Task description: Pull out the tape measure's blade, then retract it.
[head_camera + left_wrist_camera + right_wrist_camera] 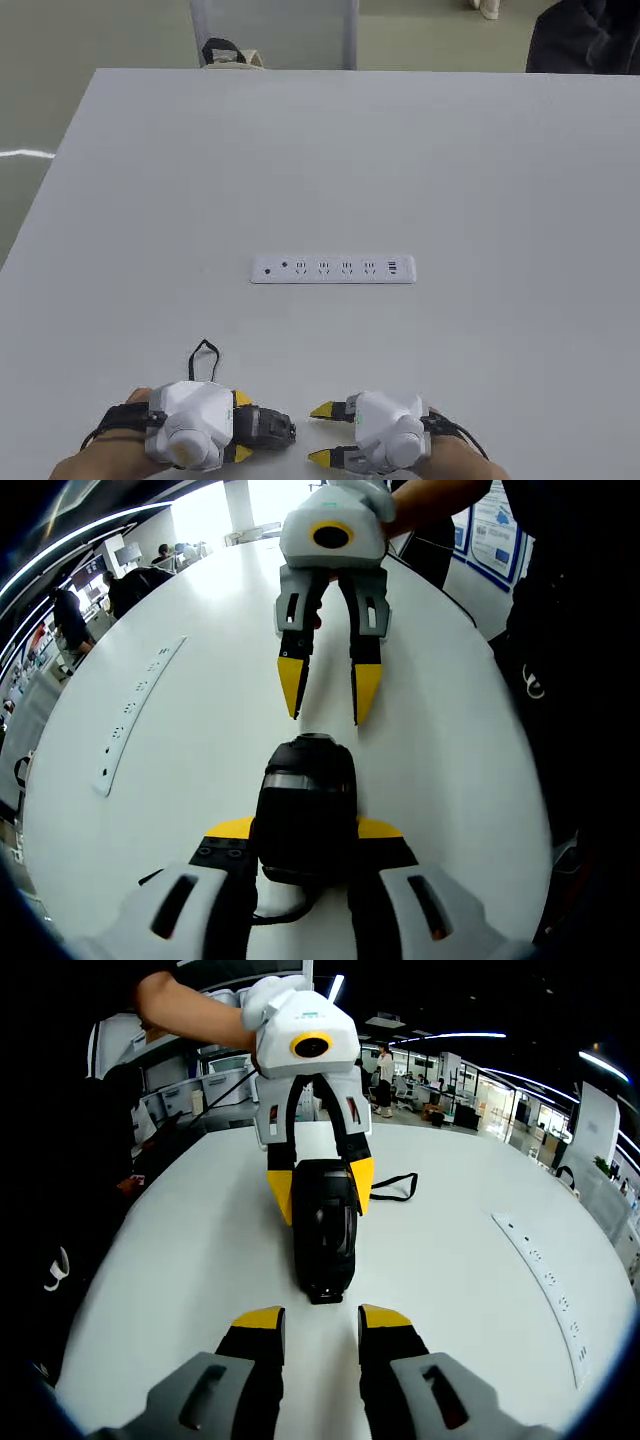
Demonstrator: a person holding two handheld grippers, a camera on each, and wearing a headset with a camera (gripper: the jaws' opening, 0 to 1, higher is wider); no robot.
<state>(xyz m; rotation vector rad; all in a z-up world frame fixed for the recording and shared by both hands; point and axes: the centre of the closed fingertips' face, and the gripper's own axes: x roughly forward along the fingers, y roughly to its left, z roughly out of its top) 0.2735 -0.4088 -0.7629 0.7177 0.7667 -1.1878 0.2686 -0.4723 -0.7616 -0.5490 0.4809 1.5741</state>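
Two grippers are low at the near edge of the white table [500, 180], facing each other tip to tip.

Left gripper [243, 426]: jaws clamped on the black tape measure [268, 425], one yellow tip on either side of the case. The case rests on the table top with its long axis pointing at the right gripper. In the left gripper view the case sits squarely between the two yellow tips and projects forward past them.

Right gripper [322, 434]: jaws parted to a moderate gap, nothing between them. The tips are just short of the case's front end and not touching it. In the right gripper view the gap lines up with the nose of the case. A small tab sits at the bottom of that nose, possibly the blade hook; it is too small to be sure.

Black wrist strap [204, 356]: looped on the table just beyond the left gripper, on the side away from the person.

White power strip [333, 269]: flat on the table further out, well apart from both grippers, with its long side running across the head view.

Grey chair [275, 30]: stands beyond the table's far edge.
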